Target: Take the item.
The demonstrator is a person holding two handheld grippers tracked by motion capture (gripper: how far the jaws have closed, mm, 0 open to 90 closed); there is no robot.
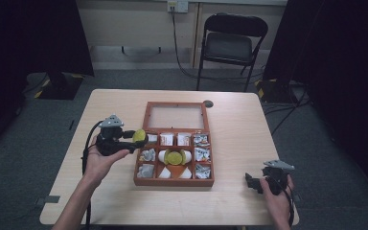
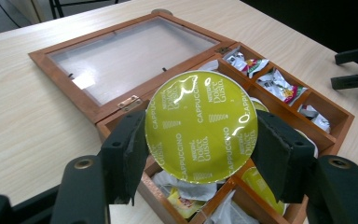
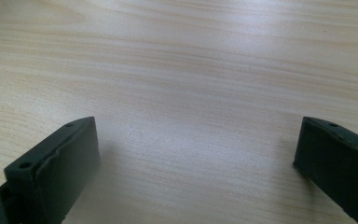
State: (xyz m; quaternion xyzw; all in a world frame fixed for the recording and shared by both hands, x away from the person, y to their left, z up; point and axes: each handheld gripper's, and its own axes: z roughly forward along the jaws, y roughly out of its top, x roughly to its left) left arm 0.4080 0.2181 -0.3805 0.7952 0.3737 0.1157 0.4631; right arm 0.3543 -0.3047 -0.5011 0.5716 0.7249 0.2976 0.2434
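**Capsule held at the box's left edge, right claw idle**

The left claw (image 2: pixel 200 140) is clenched on a yellow-green coffee capsule (image 2: pixel 201 126), one pad on each side of the rim, with the printed foil lid facing the camera on that claw. Gripping across the rim looks like the sensible choice: the foil face stays untouched and the capsule cannot roll out sideways. In the high view the capsule (image 1: pixel 139 135) hangs above the left edge of the wooden box (image 1: pixel 173 181), near its upper-left compartment, clear of the bench (image 1: pixel 249 124). The box lies open with its glass-paned lid (image 1: pixel 176 116) folded flat behind it, which leaves every compartment reachable from above.

The right claw (image 1: pixel 255 183) rests low over the bench's right front corner, well apart from the box, its jaws spread wide with only bare wood grain between them; it seems parked out of the way.

A second capsule (image 1: pixel 175 156) sits in the middle compartment, flanked by white shapes that are too small to name. The side compartments hold crumpled sachets (image 2: pixel 276 84) whose print is unreadable. The held capsule's body is hidden behind its own lid, and it covers much of the box interior in the left gripper view. Whether it is going in or coming out, I cannot tell.
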